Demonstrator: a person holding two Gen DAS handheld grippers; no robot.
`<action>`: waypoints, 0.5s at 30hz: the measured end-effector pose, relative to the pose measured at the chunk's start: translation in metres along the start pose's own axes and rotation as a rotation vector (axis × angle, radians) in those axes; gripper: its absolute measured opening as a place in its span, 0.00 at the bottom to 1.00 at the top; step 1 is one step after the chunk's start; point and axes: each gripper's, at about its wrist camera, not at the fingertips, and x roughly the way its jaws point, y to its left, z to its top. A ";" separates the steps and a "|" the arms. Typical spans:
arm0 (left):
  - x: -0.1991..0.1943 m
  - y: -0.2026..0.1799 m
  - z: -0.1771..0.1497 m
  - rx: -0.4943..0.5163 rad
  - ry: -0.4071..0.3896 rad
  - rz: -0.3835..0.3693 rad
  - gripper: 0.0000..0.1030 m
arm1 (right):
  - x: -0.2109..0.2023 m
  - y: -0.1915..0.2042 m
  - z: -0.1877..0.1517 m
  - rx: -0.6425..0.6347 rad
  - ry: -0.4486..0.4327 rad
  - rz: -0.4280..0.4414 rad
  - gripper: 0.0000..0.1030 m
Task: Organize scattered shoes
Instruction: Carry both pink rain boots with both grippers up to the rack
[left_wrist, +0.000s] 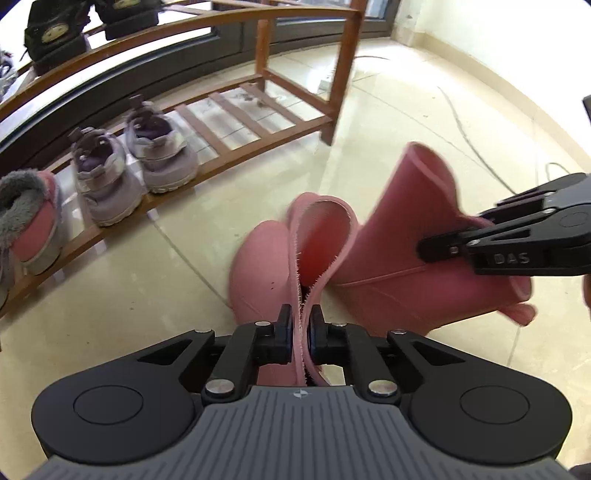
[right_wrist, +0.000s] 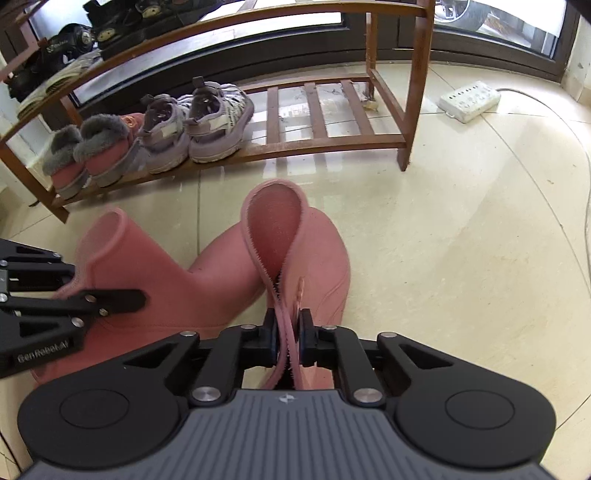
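Two pink rubber ankle boots, left (left_wrist: 258, 266) and right (right_wrist: 314, 251), are each pinched at the shaft rim, by left gripper (left_wrist: 300, 325) and right gripper (right_wrist: 288, 332), over cream tiles before the slatted wooden shoe rack (right_wrist: 332, 140); transfer step judged; bare slats need reaching

A glossy cream tiled floor (right_wrist: 461, 258) carries a brown wooden slatted shoe rack (right_wrist: 412, 110) and a white power strip (right_wrist: 469, 100) just beside its right end. On the rack's bottom shelf stand two lilac sandals (right_wrist: 218, 118) and two pink grey-fur-lined shoes (right_wrist: 99, 151); black shoes (right_wrist: 110, 22) sit on the shelf above
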 end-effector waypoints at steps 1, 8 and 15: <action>-0.001 -0.002 0.000 -0.002 0.001 -0.006 0.09 | -0.003 0.001 -0.001 0.004 0.001 0.006 0.09; -0.028 -0.017 0.016 -0.024 0.061 -0.025 0.08 | -0.044 0.005 -0.001 0.076 0.075 0.013 0.08; -0.097 -0.041 0.058 -0.048 0.113 -0.021 0.08 | -0.130 0.021 0.028 0.127 0.151 0.019 0.08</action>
